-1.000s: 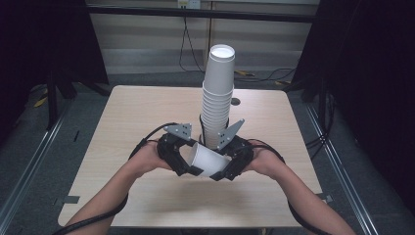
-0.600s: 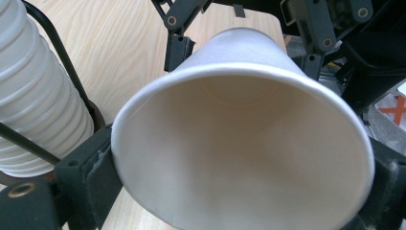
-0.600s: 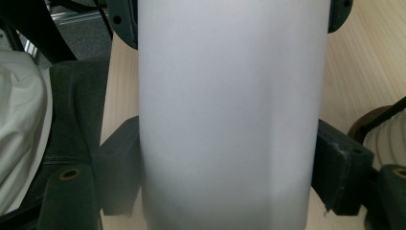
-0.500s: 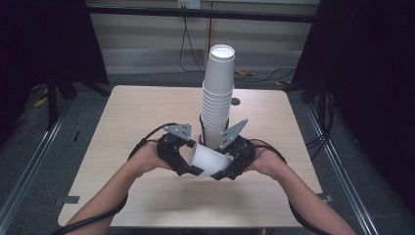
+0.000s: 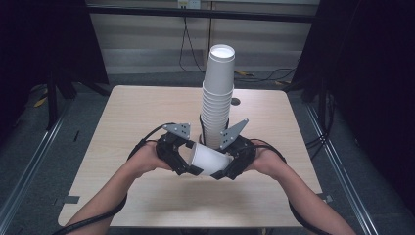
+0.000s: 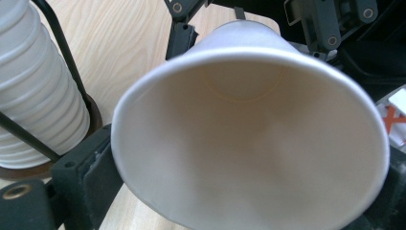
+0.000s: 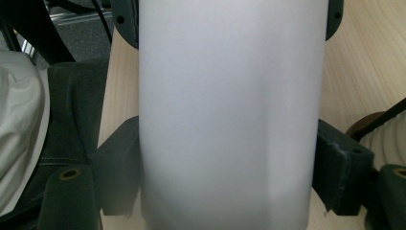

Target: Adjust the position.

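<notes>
White paper cup (image 5: 210, 160) lies on its side just above the pale wooden counter (image 5: 122, 117), long axis left-right, mouth facing the left hand-held gripper (image 5: 180, 157) and base toward the right hand-held gripper (image 5: 230, 164), both clenched on it, near a tall cup stack (image 5: 218, 98).

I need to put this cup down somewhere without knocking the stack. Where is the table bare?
The table is bare left of the cup stack, right of it toward the far right corner, and along the near edge below the forearms. It is crowded at the centre, where left gripper and right gripper hold the paper cup close before the stack's base.
</notes>
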`<state>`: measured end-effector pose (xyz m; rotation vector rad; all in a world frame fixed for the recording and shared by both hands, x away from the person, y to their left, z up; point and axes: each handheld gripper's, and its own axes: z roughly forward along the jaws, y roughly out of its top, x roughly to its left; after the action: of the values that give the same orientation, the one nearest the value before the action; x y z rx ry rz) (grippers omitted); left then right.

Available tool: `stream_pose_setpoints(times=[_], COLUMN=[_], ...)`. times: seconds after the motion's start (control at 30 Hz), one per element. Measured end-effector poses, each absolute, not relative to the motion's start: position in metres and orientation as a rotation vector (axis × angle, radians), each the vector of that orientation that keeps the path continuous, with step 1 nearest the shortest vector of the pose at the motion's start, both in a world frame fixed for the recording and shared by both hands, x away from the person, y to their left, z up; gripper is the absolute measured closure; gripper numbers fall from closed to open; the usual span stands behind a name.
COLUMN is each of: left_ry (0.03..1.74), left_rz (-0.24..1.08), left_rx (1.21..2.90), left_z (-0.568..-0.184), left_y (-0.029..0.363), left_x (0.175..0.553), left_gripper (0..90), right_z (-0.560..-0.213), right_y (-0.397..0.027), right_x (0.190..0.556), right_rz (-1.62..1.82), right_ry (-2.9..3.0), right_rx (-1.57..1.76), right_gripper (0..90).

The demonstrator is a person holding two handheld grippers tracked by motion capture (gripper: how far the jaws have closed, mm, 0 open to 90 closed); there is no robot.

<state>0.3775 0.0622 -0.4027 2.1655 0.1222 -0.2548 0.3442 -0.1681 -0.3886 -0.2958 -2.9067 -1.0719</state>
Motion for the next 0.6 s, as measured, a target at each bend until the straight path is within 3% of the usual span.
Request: stream_pose_setpoints(times=[0.6], left_ry=[0.139], left_rz=[-0.287], left_rx=[2.153], left_z=[-0.4034], left_y=[0.0657], left_x=[0.3783], left_gripper=[8.8], right_z=[-0.3886], right_y=[-0.1716], right_x=[0.3437], right_rz=[-1.111], right_ry=[-2.893], right_rx=[-0.297], right_gripper=[23.5])
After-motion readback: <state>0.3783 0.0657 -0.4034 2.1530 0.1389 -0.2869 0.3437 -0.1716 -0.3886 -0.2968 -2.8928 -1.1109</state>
